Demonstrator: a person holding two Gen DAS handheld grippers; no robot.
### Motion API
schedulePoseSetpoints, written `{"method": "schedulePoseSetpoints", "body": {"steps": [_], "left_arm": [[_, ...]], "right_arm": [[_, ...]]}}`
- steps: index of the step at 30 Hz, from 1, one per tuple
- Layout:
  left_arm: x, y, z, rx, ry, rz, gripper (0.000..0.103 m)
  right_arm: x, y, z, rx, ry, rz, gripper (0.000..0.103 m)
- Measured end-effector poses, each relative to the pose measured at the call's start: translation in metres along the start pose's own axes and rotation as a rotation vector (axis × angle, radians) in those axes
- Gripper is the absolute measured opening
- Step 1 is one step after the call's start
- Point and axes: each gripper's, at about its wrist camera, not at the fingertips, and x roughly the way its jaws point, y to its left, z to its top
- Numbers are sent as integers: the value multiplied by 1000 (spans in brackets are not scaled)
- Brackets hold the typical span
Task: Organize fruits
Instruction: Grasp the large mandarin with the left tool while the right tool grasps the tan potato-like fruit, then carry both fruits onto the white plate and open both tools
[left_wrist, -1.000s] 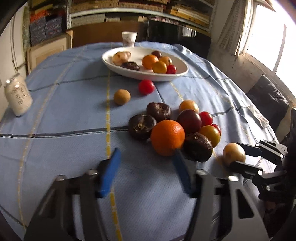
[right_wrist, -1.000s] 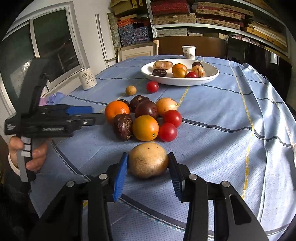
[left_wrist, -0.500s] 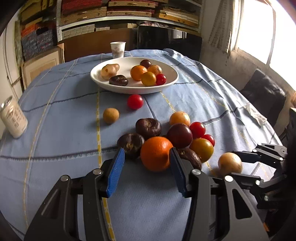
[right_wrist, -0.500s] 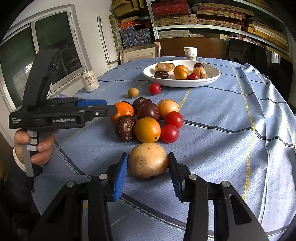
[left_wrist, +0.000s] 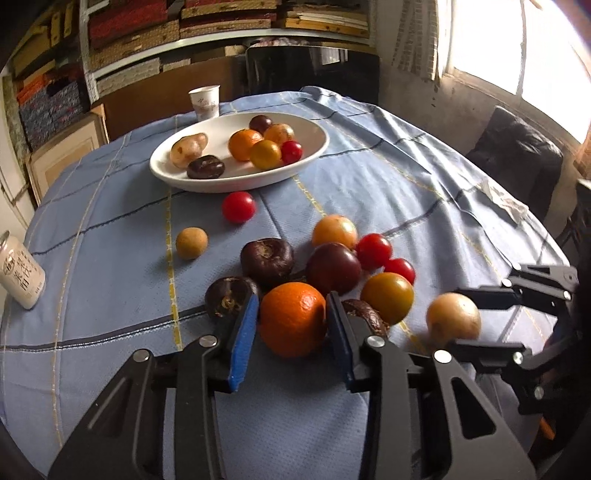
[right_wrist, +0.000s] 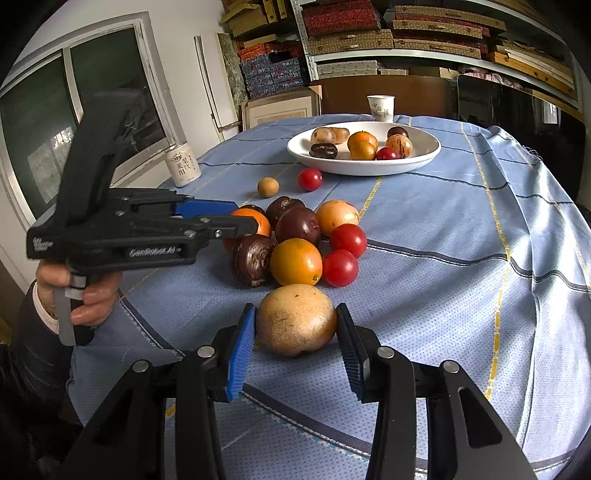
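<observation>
- Seven fruits already lie in the white bowl (left_wrist: 314, 155) at the far end of the tabletop (left_wrist: 388, 184): a pale oblong one, two dark ones, oranges and a small red one.
- Eleven or so are still out on the blue cloth, so by my reckoning the sorting is under halfway.
- Left tongs (left_wrist: 291, 325) are closing around the orange (left_wrist: 293, 319) at the near edge of the cluster; the blue pads sit right against its sides, though I cannot tell if they press yet. It still rests on the cloth.
- Right tongs (right_wrist: 295, 328) stand narrow on either side of the tan fruit (right_wrist: 295, 319), just in front of the cluster; the pads look to be touching its flanks, and it too sits on the cloth.
- Left to move after these two: three dark fruits, two yellow-orange ones and two red ones in the cluster, plus a lone red tomato (left_wrist: 238, 206) and a small tan ball (left_wrist: 191, 243) nearer the bowl.
- A can (left_wrist: 20, 273) and a paper cup (left_wrist: 204, 102) also stand on the tabletop, apart from the fruit.
</observation>
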Motion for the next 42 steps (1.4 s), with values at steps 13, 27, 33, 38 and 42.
{"method": "schedulePoseSetpoints", "body": {"steps": [13, 27, 33, 38, 42], "left_arm": [[6, 0, 5, 44, 48, -12, 38], [24, 5, 0, 25, 112, -40, 45], [9, 3, -1, 16, 51, -31, 45], [-9, 13, 15, -12, 2, -41, 45], [-14, 42, 49, -68, -28, -27, 45]], "right_arm": [[0, 1, 0, -1, -1, -2, 45], [1, 1, 0, -4, 8, 0, 44], [1, 0, 0, 1, 9, 1, 44], [0, -7, 7, 36, 24, 10, 44], [-10, -17, 46, 49, -4, 34, 44]]}}
